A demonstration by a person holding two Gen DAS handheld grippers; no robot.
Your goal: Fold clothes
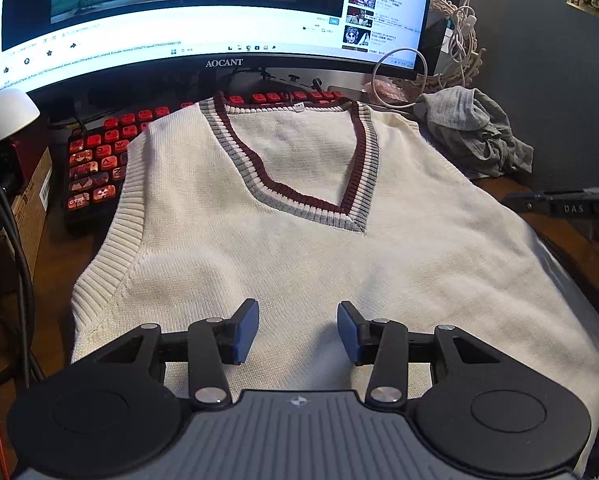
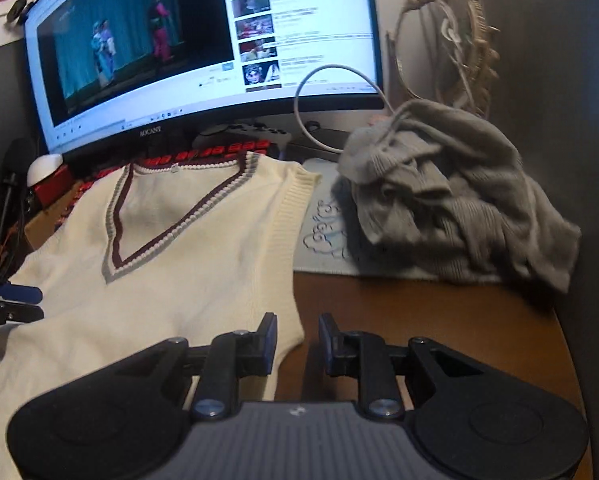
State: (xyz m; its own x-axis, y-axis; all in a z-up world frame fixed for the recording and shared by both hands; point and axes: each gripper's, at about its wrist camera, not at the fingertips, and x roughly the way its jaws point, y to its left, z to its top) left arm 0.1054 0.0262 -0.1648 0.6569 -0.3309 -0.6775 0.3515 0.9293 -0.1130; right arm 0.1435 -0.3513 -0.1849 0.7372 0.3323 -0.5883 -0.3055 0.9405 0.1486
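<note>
A cream knit vest (image 1: 299, 248) with a maroon and grey V-neck lies flat, front up, on the desk; its top rests on the keyboard. It also shows in the right wrist view (image 2: 187, 264). My left gripper (image 1: 298, 330) is open and empty, hovering over the vest's lower middle. My right gripper (image 2: 298, 346) is open and empty at the vest's right side edge, one finger over the cloth, the other over bare wood. The left gripper's fingertips (image 2: 23, 294) show at the left edge of the right wrist view.
A crumpled grey garment (image 2: 451, 208) lies on a mat (image 2: 323, 232) at the back right, also in the left wrist view (image 1: 471, 128). A lit monitor (image 1: 219, 12), a red-lit keyboard (image 1: 95, 164), cables (image 1: 455, 40) and a white lamp (image 1: 3, 116) crowd the back. The wooden desk (image 2: 439, 328) curves off at right.
</note>
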